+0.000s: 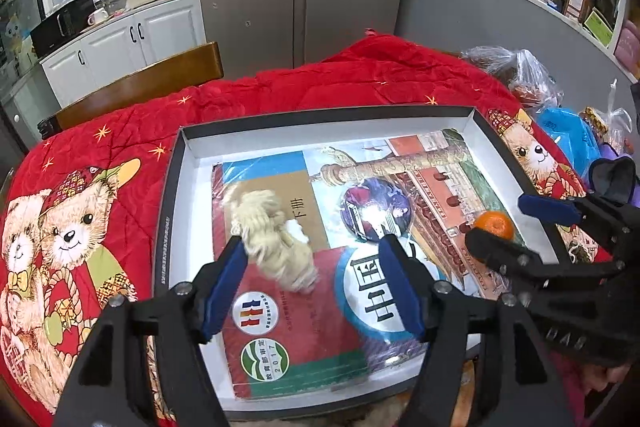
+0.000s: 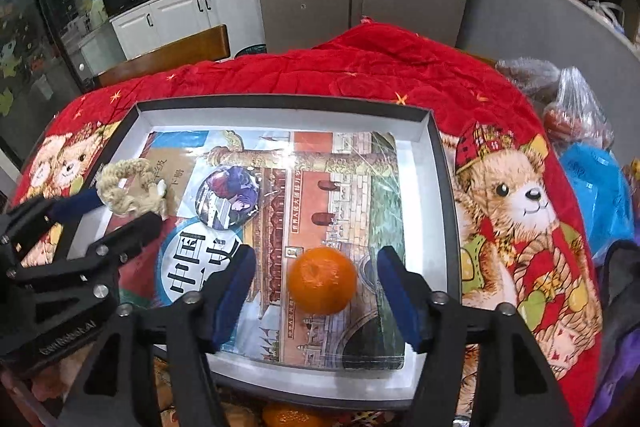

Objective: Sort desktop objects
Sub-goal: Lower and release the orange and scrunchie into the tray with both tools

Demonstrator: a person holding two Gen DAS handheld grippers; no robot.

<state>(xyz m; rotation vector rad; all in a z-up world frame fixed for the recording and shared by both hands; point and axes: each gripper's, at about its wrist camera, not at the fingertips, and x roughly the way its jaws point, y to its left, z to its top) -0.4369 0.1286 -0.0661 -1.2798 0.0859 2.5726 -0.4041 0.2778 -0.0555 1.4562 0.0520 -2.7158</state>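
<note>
1. While the left wrist view is looking down into the tray [image 1: 476,131], the left gripper [image 1: 316,277] is hanging with its jaws apart over the books [image 1: 304,311], the cream rope toy [image 1: 276,239] lying between its fingers, seemingly unclamped. The round badge [image 1: 376,207] is resting just beside.
2. Seen from the right wrist view, the right gripper [image 2: 316,291] is standing with jaws apart either side of the orange [image 2: 322,281], its pads not touching the fruit, which is sitting on the picture book [image 2: 340,187] inside the tray.
</note>
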